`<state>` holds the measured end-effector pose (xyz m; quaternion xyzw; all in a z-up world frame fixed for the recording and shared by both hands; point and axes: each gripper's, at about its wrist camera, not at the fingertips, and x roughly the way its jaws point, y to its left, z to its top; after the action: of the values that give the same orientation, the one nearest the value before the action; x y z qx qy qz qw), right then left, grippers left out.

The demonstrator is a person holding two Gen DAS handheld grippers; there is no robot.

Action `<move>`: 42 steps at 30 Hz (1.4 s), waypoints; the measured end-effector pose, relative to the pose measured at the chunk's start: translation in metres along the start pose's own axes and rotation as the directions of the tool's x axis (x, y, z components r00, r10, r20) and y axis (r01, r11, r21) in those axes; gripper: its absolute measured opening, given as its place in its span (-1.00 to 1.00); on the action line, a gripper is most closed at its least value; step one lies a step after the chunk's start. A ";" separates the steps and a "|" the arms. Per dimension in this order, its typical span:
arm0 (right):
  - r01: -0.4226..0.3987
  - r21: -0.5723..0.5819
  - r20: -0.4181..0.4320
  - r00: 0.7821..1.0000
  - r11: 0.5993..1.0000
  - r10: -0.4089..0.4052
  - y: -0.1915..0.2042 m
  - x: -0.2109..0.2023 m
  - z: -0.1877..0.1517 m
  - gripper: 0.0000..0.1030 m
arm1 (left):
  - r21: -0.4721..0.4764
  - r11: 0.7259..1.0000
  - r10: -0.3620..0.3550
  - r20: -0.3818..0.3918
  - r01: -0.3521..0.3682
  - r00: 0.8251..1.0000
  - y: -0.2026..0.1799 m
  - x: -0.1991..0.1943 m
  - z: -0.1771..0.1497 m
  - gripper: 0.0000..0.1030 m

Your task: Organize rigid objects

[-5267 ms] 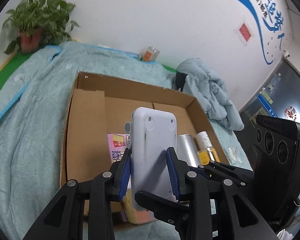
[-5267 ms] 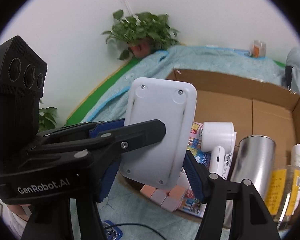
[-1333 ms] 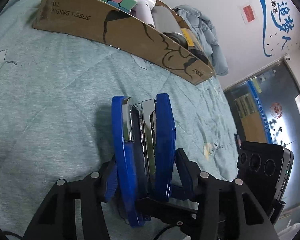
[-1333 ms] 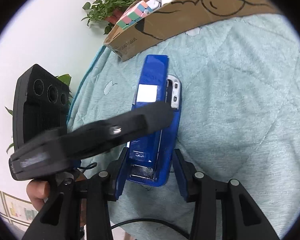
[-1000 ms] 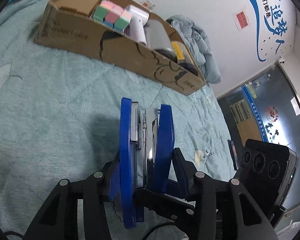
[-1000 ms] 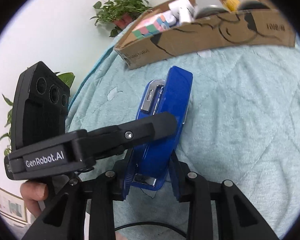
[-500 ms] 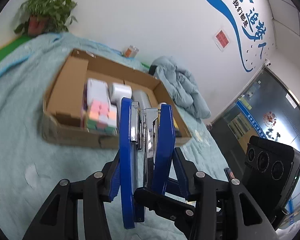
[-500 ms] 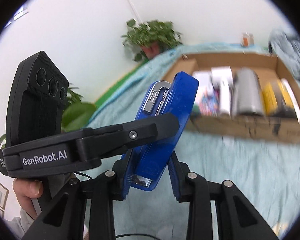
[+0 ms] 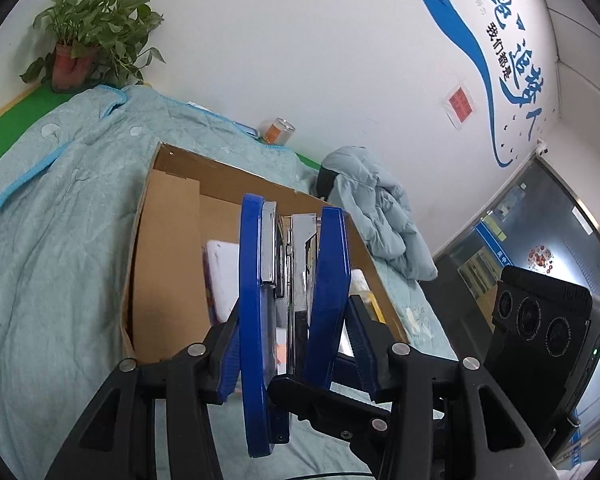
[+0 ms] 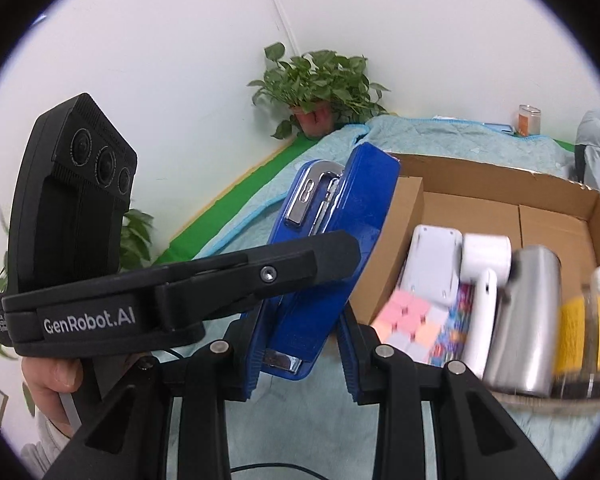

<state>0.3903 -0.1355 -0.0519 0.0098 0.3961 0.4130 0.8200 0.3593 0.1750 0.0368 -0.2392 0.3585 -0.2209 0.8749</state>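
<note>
Both the left tongs (image 9: pixel 294 354) and right tongs (image 10: pixel 300 350) are clenching the blue stapler (image 9: pixel 256 280). It is hanging above the cardboard box (image 10: pixel 480 184), whose contents are lying toward 3 o'clock in the right wrist view.

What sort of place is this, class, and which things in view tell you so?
Probably an office or lab room fitted out as a mock bedroom: a quilt covers a flat surface, the wall bears a painted blue slogan, and a glass door stands at the right.

Cardboard box (image 10: pixel 500 184) left end free, right end packed with items (image 10: pixel 520 312)
</note>
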 end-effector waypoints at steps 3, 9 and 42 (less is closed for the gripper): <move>0.001 0.017 -0.051 0.999 1.000 -0.001 -0.007 0.024 0.017 -0.40 | -0.035 0.999 -0.003 -0.042 0.001 0.999 0.025 0.021 0.021 -0.15; 0.033 0.091 -0.155 0.988 0.995 -0.018 -0.029 0.074 0.023 -0.38 | -0.112 0.993 0.022 -0.134 -0.037 0.991 0.074 0.072 0.030 -0.14; 0.500 0.116 0.135 0.848 0.858 -0.512 -0.064 -0.116 -0.156 0.41 | 0.236 0.822 0.419 0.365 -0.518 0.831 -0.143 0.028 -0.188 0.99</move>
<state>0.2903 -0.3053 -0.1068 -0.0304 0.3326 0.1647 0.9281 0.2084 -0.0021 -0.0135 -0.0256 0.2297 -0.0139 0.9728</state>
